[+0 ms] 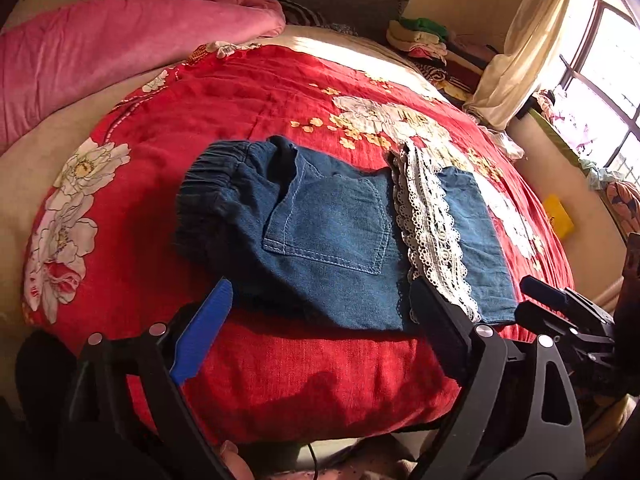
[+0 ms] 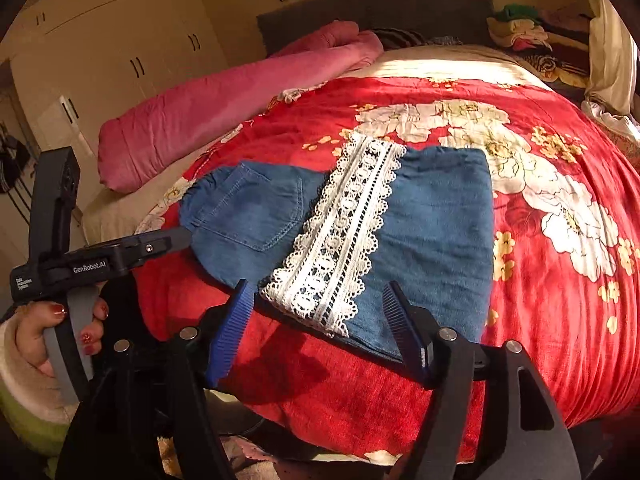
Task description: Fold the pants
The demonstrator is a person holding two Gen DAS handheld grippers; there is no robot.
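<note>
Denim pants (image 1: 332, 236) lie folded on your red floral quilt (image 1: 248, 112), near its front edge. Elastic gathered waistband (image 1: 208, 184) sits at the left, stitched patch pocket (image 1: 332, 224) faces up, and a white lace band (image 1: 432, 224) crosses the folded-over leg.

Your left gripper (image 1: 320, 320) is spread wide, gripping nothing: blue ribbed pad just off the waistband side, the other finger at the lace end.

Your right gripper (image 2: 320, 324) is also apart, and its 2 ribbed blue pads (image 2: 230, 328) straddle the lace end at the near hem; contact with the cloth can't be confirmed.

Only the right wrist view shows your left hand (image 2: 52, 332) with red nails on the handle, plus the cream wardrobe (image 2: 120, 32). Only the left wrist view shows the window (image 1: 600, 80). A pink rolled blanket (image 2: 224, 112) lies along the quilt's left.
</note>
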